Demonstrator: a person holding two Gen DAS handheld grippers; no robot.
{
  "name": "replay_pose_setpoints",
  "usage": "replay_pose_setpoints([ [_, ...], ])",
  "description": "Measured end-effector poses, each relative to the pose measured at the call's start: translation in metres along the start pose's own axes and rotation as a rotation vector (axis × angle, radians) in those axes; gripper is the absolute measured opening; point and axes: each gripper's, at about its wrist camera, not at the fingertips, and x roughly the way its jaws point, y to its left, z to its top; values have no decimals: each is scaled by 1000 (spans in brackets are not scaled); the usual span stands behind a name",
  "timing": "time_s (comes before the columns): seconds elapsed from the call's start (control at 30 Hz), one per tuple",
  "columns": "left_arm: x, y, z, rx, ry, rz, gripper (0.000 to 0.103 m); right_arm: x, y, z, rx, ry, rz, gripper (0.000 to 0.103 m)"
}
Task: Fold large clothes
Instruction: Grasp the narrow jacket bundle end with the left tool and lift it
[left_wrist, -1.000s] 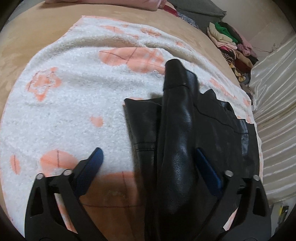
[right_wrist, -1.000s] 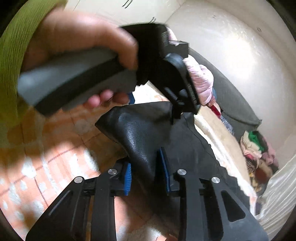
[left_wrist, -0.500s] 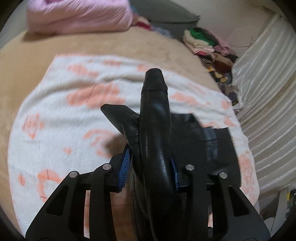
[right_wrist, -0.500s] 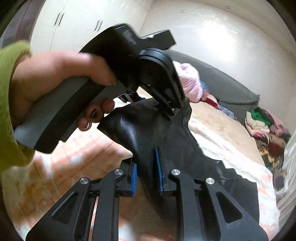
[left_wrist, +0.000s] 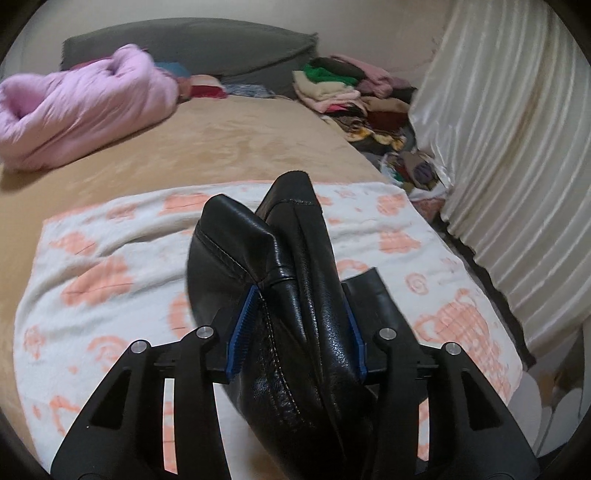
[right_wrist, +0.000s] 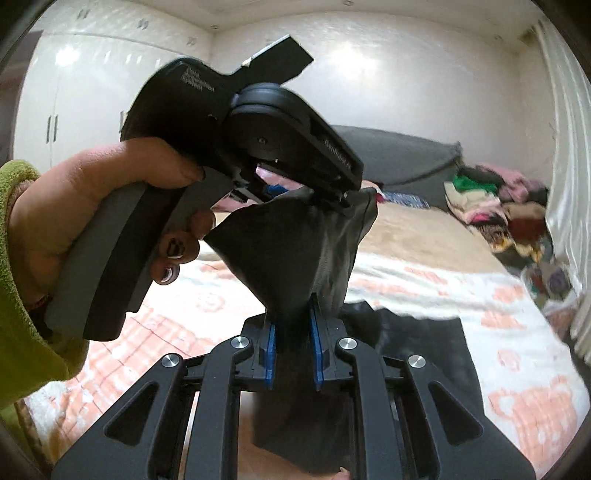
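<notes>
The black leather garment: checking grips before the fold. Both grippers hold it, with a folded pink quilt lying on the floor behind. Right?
Not quite. The pink quilt lies on the tan bed, not the floor, as the left wrist view shows. Both grippers do hold the black leather garment.

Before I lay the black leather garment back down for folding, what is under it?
Under the lifted black leather garment lies a white blanket with orange patterns, spread over a tan bed cover. Whatever lies directly beneath the garment's hanging folds stays hidden.

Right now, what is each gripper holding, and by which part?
Both hold the black leather garment: left gripper, jaws opening, around a bunched seamed fold; right gripper on a gathered fold.
</notes>
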Motion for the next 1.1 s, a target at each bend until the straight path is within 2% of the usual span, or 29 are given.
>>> replay_pose_setpoints([
  [0.17, 34, -48, -3, 70, 40, -14, 38, -11, -30, -23, 38, 35, -43, 14],
  [0.3, 53, -71, -10, 87, 68, -30, 39, -13, -39, -44, 65, 73, -60, 14],
  [0.4, 64, -81, -13, 71, 79, -95, 39, -19, -45, -63, 121, 112, -65, 14],
  [0.5, 71, -81, -17, 46, 90, -128, 41, -13, -57, -81, 206, 157, -25, 14],
  [0.6, 65, -72, -22, 29, 68, -123, 51, -7, -72, -93, 297, 192, 29, 14],
  [0.67, 61, -62, -28, 20, 65, -86, 57, -4, -78, -102, 361, 221, 55, 14],
  [0.7, 61, -55, -32, 16, 60, -52, 64, -7, -80, -103, 390, 231, 69, 14],
  [0.73, 59, -41, -42, 18, 45, 14, 68, -6, -83, -107, 423, 239, 86, 15],
  [0.8, 58, -23, -59, 24, 22, 126, 69, -6, -87, -111, 468, 251, 109, 16],
  [0.87, 63, 1, -83, -18, 53, 159, 69, -4, -92, -111, 510, 260, 130, 19],
  [0.9, 68, 10, -92, -44, 76, 156, 69, -2, -94, -110, 538, 271, 147, 21],
  [0.97, 79, 18, -110, -79, 120, 123, 69, 0, -101, -108, 610, 306, 168, 35],
  [1.0, 80, 19, -114, -84, 112, 125, 69, -1, -106, -106, 651, 314, 195, 57],
  [1.03, 80, 18, -116, -85, 97, 130, 69, -3, -112, -102, 688, 304, 210, 67],
  [1.07, 79, 18, -115, -89, 94, 127, 69, -4, -118, -97, 712, 296, 214, 68],
  [1.1, 78, 18, -114, -93, 91, 123, 69, -5, -125, -88, 732, 292, 216, 78],
])
